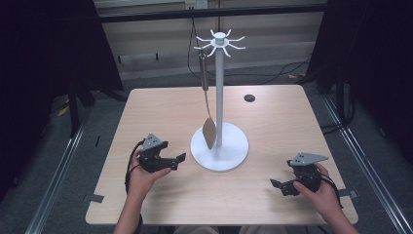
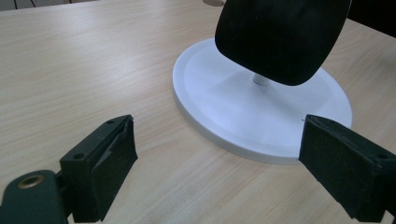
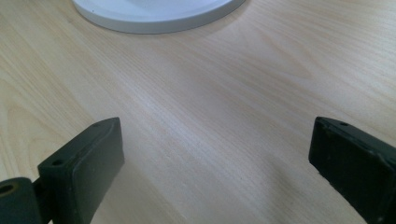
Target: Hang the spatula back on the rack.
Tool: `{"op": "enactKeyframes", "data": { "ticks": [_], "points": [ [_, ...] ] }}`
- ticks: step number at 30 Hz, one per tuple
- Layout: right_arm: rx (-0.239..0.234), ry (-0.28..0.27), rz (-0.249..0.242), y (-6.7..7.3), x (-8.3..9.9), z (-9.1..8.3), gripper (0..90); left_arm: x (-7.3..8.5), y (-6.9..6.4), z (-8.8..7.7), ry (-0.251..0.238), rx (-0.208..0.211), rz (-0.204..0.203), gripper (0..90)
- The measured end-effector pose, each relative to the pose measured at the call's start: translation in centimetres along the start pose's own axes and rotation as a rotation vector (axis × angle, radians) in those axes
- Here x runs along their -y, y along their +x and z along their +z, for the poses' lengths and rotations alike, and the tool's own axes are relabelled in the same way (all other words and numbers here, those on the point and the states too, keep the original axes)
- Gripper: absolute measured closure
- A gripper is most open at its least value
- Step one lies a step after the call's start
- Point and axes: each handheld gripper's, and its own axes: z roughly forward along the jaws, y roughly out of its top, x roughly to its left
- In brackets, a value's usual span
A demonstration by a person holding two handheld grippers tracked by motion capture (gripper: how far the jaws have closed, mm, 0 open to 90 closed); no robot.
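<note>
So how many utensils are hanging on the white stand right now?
1. A single spatula hangs from a hook on the left side of the white stand, its blade just above the round base. The other hooks look bare.

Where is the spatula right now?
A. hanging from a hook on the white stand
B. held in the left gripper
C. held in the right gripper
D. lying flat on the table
A: the spatula dangles from a hook at the top of the white stand, its blade just above the round base, while the left gripper and right gripper are open and hold nothing.
</note>
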Motion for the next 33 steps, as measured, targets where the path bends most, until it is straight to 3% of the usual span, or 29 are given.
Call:
{"op": "enactKeyframes", "data": {
  "ticks": [22,33],
  "points": [
    [-0.001,0.001,-0.005,0.1,0.0,0.0,2.8,1.5,0.8,0.0,0.032,-0.029,-0.004,10.8],
    [0.0,0.005,-0.007,0.1,0.0,0.1,2.8,1.5,0.7,0.1,0.036,-0.035,0.002,10.7]
  ]
}}
